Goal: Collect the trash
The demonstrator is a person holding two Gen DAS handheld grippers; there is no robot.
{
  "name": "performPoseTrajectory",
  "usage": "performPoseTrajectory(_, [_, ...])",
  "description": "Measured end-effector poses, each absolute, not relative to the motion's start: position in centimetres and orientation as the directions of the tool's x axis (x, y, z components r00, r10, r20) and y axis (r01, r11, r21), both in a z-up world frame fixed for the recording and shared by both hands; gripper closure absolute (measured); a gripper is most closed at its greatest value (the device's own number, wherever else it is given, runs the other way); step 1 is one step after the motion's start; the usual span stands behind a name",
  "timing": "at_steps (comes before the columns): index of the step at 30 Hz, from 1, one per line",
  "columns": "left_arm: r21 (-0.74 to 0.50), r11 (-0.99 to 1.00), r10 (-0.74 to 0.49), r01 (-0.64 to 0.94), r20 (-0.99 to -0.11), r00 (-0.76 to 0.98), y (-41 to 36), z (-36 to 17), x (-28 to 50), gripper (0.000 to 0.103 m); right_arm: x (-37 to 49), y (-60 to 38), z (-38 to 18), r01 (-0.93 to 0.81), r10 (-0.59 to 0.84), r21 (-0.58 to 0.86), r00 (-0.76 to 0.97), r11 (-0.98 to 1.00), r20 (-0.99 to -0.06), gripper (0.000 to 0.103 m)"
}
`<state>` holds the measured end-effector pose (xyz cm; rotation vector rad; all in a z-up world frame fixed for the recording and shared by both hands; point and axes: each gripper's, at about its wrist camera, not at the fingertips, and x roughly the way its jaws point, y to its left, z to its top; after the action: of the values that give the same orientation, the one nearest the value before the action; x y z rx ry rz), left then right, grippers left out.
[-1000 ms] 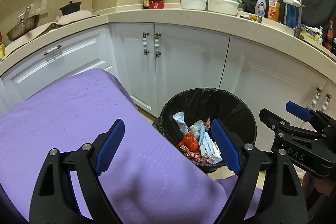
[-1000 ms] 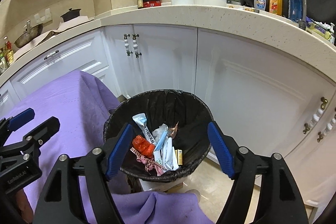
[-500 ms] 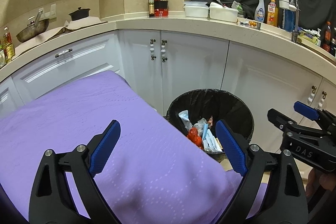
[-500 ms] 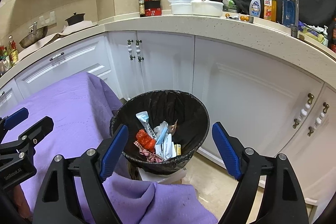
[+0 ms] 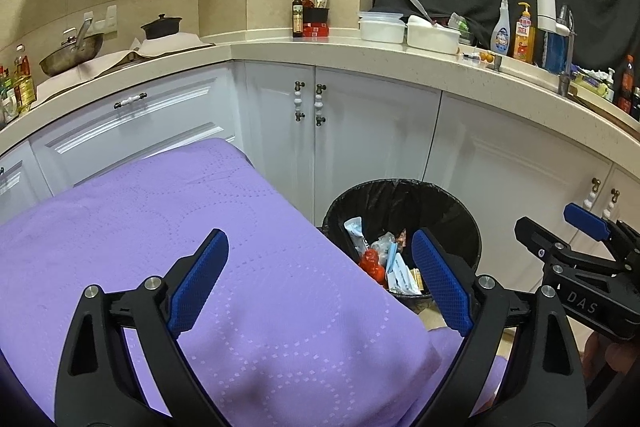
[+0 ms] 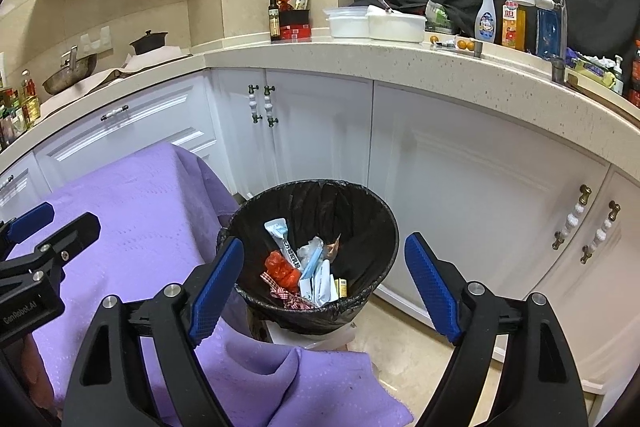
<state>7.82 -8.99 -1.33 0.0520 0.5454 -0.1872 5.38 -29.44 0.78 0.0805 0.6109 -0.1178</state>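
Observation:
A bin lined with a black bag [image 5: 400,189] [image 6: 320,189] stands on the floor by the purple-covered table [image 5: 140,227] [image 6: 120,203]. Inside lie several wrappers: a red one [image 6: 282,267], white and blue packets [image 6: 318,277] and a long pale sachet [image 6: 278,229]. My left gripper [image 5: 318,245] hovers open over the table's right edge, with nothing between its blue pads. My right gripper [image 6: 324,247] hangs open above and in front of the bin, also holding nothing. Each gripper shows in the other's view: the right gripper [image 5: 580,227] and the left gripper [image 6: 40,227].
White cabinets [image 6: 460,167] curve behind the bin under a speckled counter [image 5: 400,63]. On the counter stand white tubs [image 5: 408,29], cleaning bottles [image 5: 512,35], a dark bottle [image 5: 297,13], a pot [image 5: 161,27] and a wok [image 5: 70,53]. Beige floor [image 6: 400,339] lies right of the bin.
Both grippers have drawn back and risen from the bin, which now looks smaller and farther. Their jaws stand slightly wider than a second ago.

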Motion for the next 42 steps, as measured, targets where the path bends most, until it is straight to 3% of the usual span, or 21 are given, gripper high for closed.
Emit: performPoseTrajectory(42, [-0.001,0.982,-0.163,0.191,-0.523,0.836,-8.98,-1.16,8.29,0.012,5.53,-29.84,0.86,0.138,-0.089,0.042,0.813,0.989,-0.575,0.022])
